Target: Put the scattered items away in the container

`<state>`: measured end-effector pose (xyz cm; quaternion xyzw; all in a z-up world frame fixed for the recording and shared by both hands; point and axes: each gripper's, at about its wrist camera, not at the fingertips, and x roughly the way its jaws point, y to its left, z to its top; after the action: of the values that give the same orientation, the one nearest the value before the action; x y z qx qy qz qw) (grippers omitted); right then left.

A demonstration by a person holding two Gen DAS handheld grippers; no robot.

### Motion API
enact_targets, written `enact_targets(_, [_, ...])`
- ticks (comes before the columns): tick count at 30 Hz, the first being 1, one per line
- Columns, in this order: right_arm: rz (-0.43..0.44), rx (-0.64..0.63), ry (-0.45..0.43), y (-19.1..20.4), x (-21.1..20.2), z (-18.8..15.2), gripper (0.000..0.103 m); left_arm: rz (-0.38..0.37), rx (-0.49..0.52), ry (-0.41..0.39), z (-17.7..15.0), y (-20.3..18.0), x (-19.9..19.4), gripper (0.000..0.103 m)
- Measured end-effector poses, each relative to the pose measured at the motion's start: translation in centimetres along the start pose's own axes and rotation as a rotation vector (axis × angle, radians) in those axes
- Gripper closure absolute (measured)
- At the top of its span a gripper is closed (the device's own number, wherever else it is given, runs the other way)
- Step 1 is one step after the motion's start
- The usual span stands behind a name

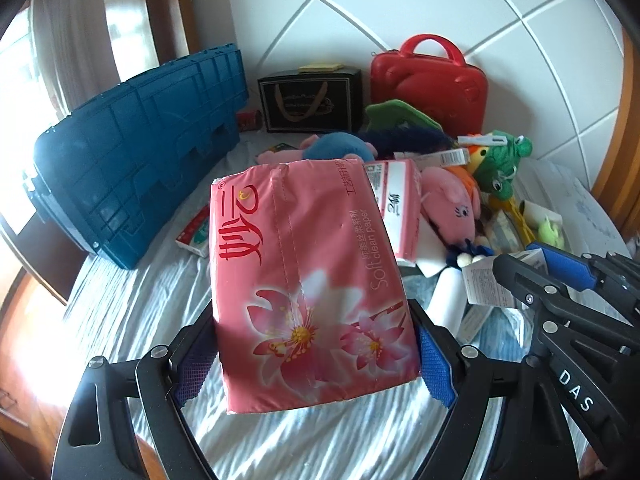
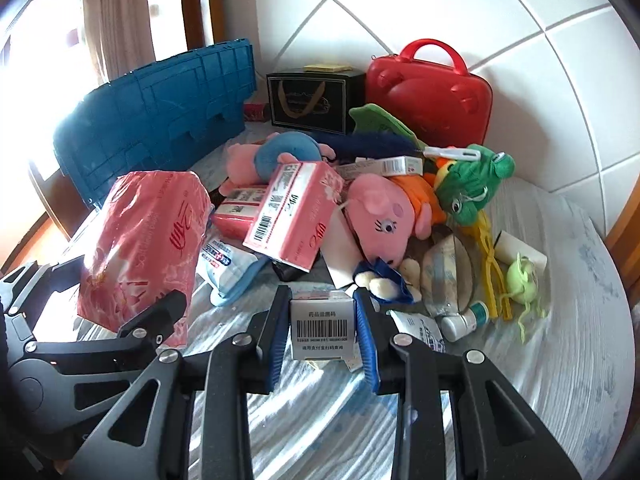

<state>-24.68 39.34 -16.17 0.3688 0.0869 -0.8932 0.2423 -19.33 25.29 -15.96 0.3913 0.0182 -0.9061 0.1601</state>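
My left gripper (image 1: 316, 360) is shut on a pink tissue pack (image 1: 308, 280) with a flower print, held above the bed; the same tissue pack (image 2: 140, 248) shows at the left of the right wrist view. My right gripper (image 2: 322, 332) is shut on a small white medicine box (image 2: 322, 330) with a barcode. The blue crate (image 1: 136, 160) stands at the left, its ribbed side toward me; its inside is hidden. A heap of scattered items lies ahead: a second pink tissue pack (image 2: 296, 212), a pink pig plush (image 2: 380, 220), a green frog plush (image 2: 472, 184).
A red case (image 2: 428, 92) and a black gift bag (image 2: 312, 96) stand against the white tiled wall. A blue-and-pink plush (image 2: 276, 156), a tube (image 2: 464, 320), yellow tongs (image 2: 492, 272) and small boxes lie on the striped bed sheet (image 2: 560, 340). A curtain and window are at the left.
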Motion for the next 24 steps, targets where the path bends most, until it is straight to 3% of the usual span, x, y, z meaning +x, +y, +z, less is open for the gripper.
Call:
enact_targets(12, [-0.019, -0.078, -0.098, 8.7, -0.6, 5.8, 0.072, 0.017, -0.033, -0.105, 2.7, 10.6, -1.2, 0.017])
enact_targets(24, [-0.055, -0.066, -0.186, 19.8, -1.1, 10.0, 0.072, 0.017, -0.005, -0.181, 5.1, 20.9, -1.9, 0.017])
